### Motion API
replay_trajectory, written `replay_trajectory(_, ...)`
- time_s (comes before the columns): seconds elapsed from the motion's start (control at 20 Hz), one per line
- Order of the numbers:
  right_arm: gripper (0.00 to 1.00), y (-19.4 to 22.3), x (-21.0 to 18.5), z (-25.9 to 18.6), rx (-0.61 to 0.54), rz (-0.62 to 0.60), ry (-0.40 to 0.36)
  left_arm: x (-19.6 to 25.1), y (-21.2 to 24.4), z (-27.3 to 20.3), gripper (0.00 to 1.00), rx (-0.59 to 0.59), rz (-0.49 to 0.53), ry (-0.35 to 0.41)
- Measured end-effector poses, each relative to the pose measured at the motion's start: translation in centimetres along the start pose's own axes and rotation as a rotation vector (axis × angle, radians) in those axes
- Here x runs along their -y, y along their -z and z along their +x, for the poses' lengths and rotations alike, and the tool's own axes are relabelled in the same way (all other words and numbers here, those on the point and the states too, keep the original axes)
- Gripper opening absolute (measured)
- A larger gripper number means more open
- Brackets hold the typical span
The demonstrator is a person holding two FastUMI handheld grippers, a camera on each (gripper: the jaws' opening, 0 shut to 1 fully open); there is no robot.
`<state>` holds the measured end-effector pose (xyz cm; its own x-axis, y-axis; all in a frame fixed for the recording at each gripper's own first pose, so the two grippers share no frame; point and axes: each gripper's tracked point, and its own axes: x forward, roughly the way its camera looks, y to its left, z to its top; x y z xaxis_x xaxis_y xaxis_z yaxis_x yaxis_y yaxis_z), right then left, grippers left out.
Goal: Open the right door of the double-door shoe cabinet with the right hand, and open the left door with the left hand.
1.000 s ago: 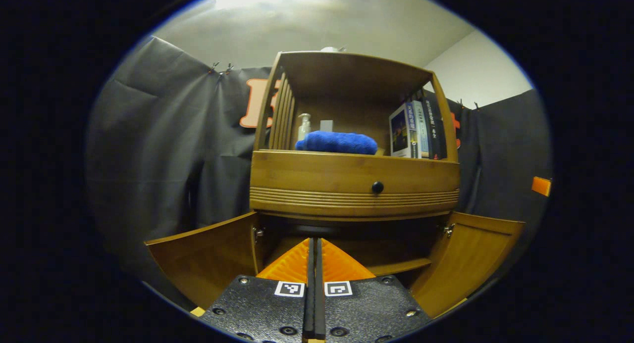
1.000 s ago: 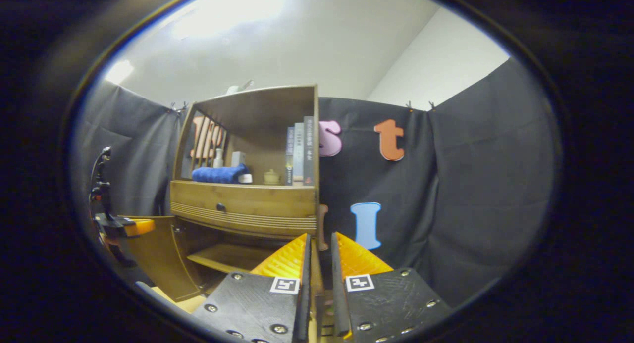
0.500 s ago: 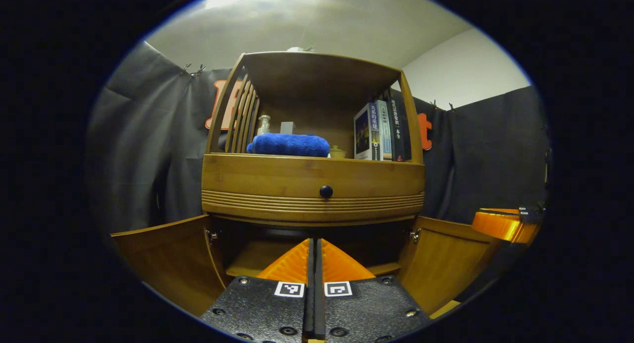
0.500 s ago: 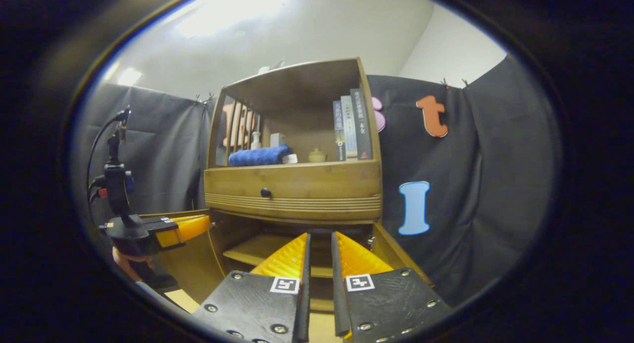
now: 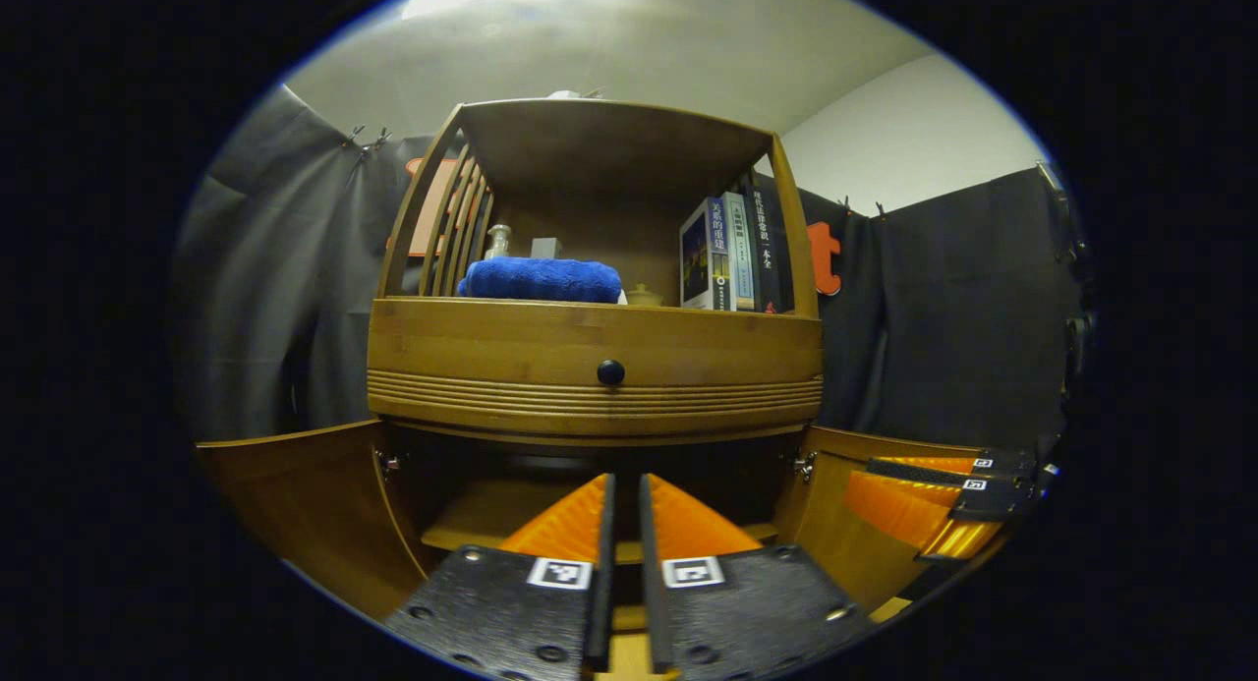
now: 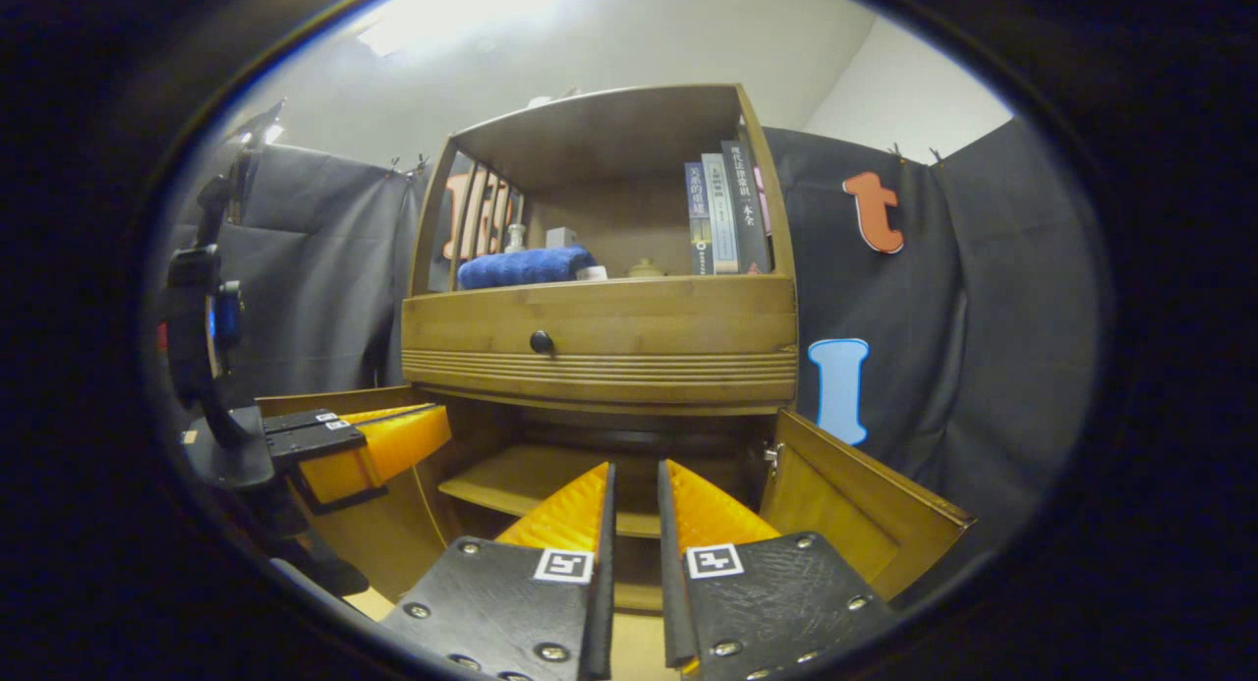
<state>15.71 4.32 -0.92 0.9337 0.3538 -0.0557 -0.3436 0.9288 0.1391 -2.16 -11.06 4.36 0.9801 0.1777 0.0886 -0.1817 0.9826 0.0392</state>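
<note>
The left gripper (image 5: pixel 621 489) hangs before the open shoe cabinet (image 5: pixel 595 362), its fingers (image 5: pixel 560 519) parted by a narrow gap and holding nothing; half a second ago they were pressed together. The right gripper (image 6: pixel 634 480), fingers (image 6: pixel 703 509) likewise slightly apart and empty, faces the same opening from the other side.

Both lower doors stand swung outward: the left door (image 5: pixel 305 504) reaches toward the camera at one edge, the right door (image 6: pixel 855 509) at the other, exposing a dark interior with a wooden shelf (image 6: pixel 521 475). Above sit a drawer with a dark knob (image 5: pixel 610 371), a blue towel (image 5: pixel 541 279) and books (image 5: pixel 732 254).

Since the earlier frames the right gripper has swung round from the booth wall to face the cabinet squarely, just beside the left gripper. Open space lies between the two door edges, in front of the shelf.
</note>
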Motion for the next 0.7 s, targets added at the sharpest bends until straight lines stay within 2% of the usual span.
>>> replay_trajectory(0.1,0.58,0.3,-0.8,0.2,-0.002,0.003,-0.020,0.1,0.1,0.7,0.56,0.013,-0.011,0.013)
replay_trajectory(0.2,0.96,0.0,-0.6,-0.2,0.014,0.004,0.001,0.4,-0.1,0.9,0.93,0.026,-0.033,0.032)
replay_trajectory(0.35,0.96,0.0,0.1,-0.5,0.024,-0.014,0.043,0.1,0.0,1.8,0.92,0.028,-0.057,0.046)
replay_trajectory(0.4,1.00,0.0,0.4,-0.7,0.025,-0.020,0.056,0.0,0.0,2.1,0.92,0.030,-0.065,0.046)
replay_trajectory(0.5,0.96,-0.2,1.0,-1.0,0.026,-0.019,0.073,-0.2,0.0,2.6,0.95,0.028,-0.084,0.048)
replay_trajectory(0.6,1.00,-0.3,1.6,-1.1,0.027,-0.016,0.084,-0.3,-0.1,2.9,0.95,0.031,-0.098,0.043)
replay_trajectory(0.7,0.99,-0.5,1.9,-1.0,0.031,-0.018,0.094,-0.4,-0.2,3.0,0.96,0.036,-0.101,0.043)
